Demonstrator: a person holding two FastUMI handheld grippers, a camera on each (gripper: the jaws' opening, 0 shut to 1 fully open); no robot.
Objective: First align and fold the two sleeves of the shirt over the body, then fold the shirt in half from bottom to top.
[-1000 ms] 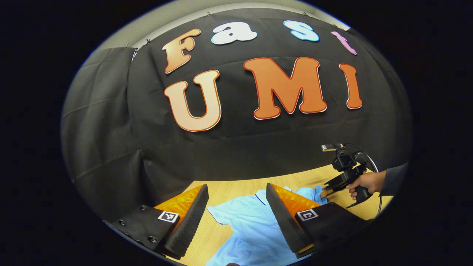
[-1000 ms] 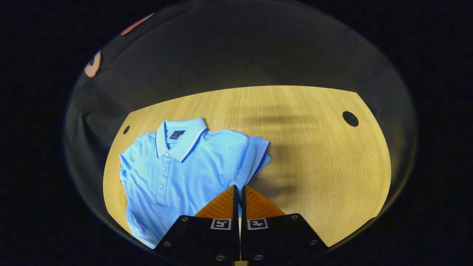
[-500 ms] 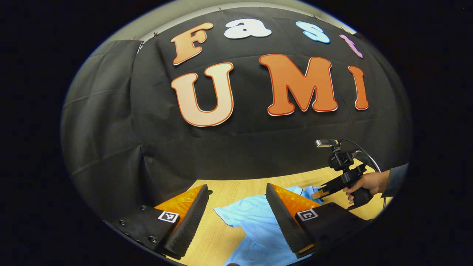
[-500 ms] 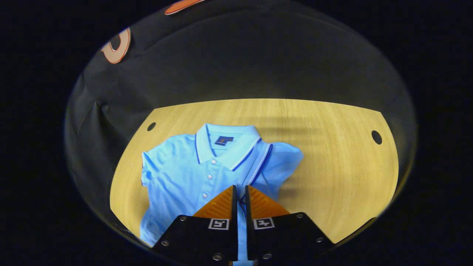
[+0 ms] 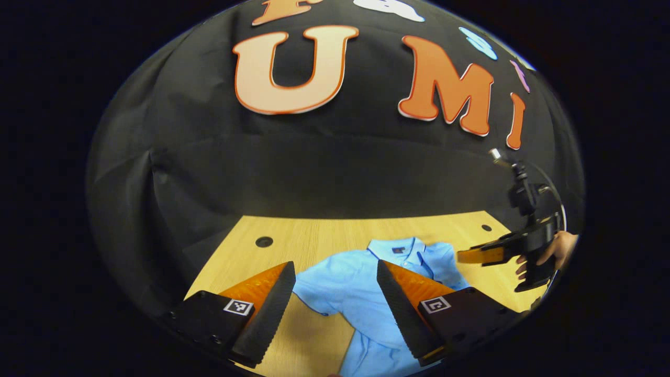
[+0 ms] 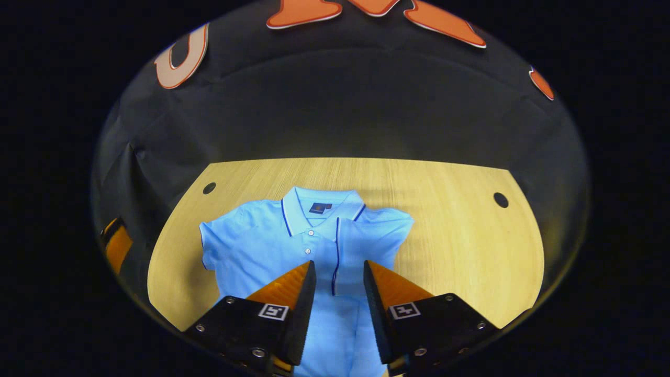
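A pale wooden table (image 6: 460, 235) with rounded corners spreads before the booth's black cloth wall (image 6: 335, 110), with a small dark round hole near its far left corner (image 6: 209, 187) and another near its far right corner (image 6: 500, 199).

On the table, left of centre in the right gripper view, lies a light blue polo shirt (image 6: 261, 246). It lies flat, front up, its collar (image 6: 314, 207) edged with a thin dark line and pointing to the far side, a dark tag inside the neck and small buttons down the placket. Its long axis runs from near to far, the hem end passing out of sight below the gripper. The right sleeve (image 6: 361, 246) is folded over the body, its dark-striped cuff edge running straight near-to-far close to the placket. The left sleeve (image 6: 209, 243) sticks out flat to the left, unfolded.

The right gripper (image 6: 338, 272) hangs over the shirt's middle with its jaws parted by a moderate gap, holding nothing. In the left gripper view the left gripper (image 5: 335, 277) is spread wide and empty above the near left part of the shirt (image 5: 356, 283). In that same view, at the far right, a hand (image 5: 555, 251) holds the right gripper (image 5: 473, 255) above the table.
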